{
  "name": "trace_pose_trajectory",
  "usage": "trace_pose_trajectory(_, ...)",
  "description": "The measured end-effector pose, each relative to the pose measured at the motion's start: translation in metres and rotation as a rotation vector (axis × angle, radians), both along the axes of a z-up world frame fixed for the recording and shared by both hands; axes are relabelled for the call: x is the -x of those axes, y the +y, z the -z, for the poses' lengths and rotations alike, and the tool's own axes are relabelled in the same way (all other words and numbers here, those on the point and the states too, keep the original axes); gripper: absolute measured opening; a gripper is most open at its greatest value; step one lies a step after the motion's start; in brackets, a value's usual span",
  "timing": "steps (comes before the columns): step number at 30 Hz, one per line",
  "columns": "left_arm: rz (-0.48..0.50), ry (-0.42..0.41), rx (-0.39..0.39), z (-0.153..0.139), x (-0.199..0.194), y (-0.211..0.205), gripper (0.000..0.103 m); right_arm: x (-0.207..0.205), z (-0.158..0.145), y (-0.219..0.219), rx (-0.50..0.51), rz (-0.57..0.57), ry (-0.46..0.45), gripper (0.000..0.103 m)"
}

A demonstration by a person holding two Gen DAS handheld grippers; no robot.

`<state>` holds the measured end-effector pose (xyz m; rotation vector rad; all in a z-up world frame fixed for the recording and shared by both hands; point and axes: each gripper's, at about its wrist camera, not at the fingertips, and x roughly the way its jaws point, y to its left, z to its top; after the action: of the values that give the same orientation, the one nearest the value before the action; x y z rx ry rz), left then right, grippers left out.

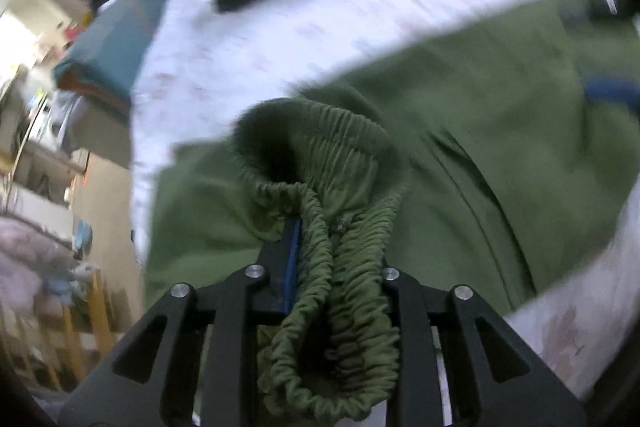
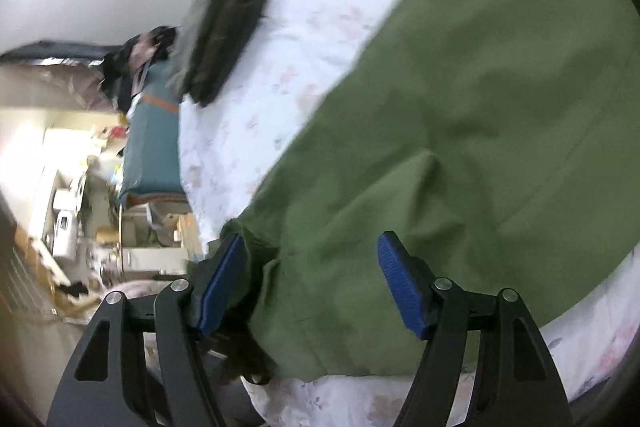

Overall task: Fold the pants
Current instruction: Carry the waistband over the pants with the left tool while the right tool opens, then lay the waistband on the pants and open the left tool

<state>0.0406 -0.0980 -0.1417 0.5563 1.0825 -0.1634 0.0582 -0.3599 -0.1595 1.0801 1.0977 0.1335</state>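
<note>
Pants: olive-green pants (image 1: 480, 131) are lying spread across a bed (image 1: 280, 27) covered in a white sheet with a faint floral print; the fabric is looking soft and matte, with shallow creases and a long seam running down it.
Waistband: a gathered elastic waistband (image 1: 340, 267), tightly ruched, is bunching into a loop and curling open above the left tongs.
Left tongs: the left tongs (image 1: 336, 251) are sitting nearly closed with the waistband crowded between the fingers, one blue pad showing beside the cloth; whether they are pinching it firmly is hard to tell through the blur.
Right tongs: the right tongs (image 2: 312, 283) are standing wide open, blue pads (image 2: 400, 283) apart, hovering over the green fabric near the bed's edge and gripping nothing.
Pants in right view: the green cloth (image 2: 480, 107) is filling most of the frame, sloping toward the sheet's lower border.
Other items: a dark flat case (image 2: 220, 35) is lying on the sheet, well apart from the pants; a teal box (image 2: 152, 147) is standing beside the bed.
Sharpness: both views are blurring with motion.
</note>
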Motion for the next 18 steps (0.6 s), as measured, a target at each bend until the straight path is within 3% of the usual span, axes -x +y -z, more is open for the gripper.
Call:
trace_pose_trajectory(2, 0.071, 0.037, -0.013, 0.012, 0.009, -0.010, 0.057, 0.004, -0.001, -0.008, 0.002, -0.008, 0.006, 0.072)
trace_pose_trajectory(4, 0.114, 0.047, 0.023, 0.007, 0.016, -0.007, 0.070, 0.003, -0.006, -0.009, 0.000, -0.026, -0.007, 0.072)
trace_pose_trajectory(8, 0.127, 0.076, 0.290, -0.047, 0.021, 0.031, 0.074, -0.007, -0.015, 0.010, 0.029, -0.104, -0.030, 0.072)
trace_pose_trajectory(9, 0.096, 0.074, 0.377, -0.067, 0.018, 0.052, 0.077, -0.009, -0.015, 0.016, 0.036, -0.128, -0.030, 0.072)
trace_pose_trajectory(11, -0.026, 0.023, 0.460, -0.092, 0.005, 0.099, 0.086, -0.013, -0.014, 0.034, 0.049, -0.192, -0.036, 0.072)
trace_pose_trajectory(13, -0.177, -0.021, 0.438, -0.101, -0.011, 0.138, 0.086, -0.016, -0.014, 0.058, 0.063, -0.270, -0.051, 0.073)
trace_pose_trajectory(16, -0.451, -0.063, 0.315, -0.092, -0.032, 0.197, 0.086, -0.018, -0.017, 0.099, 0.105, -0.400, -0.098, 0.081)
trace_pose_trajectory(18, -0.542, -0.058, 0.325, -0.084, -0.035, 0.220, 0.086, -0.016, -0.020, 0.124, 0.178, -0.480, -0.132, 0.082)
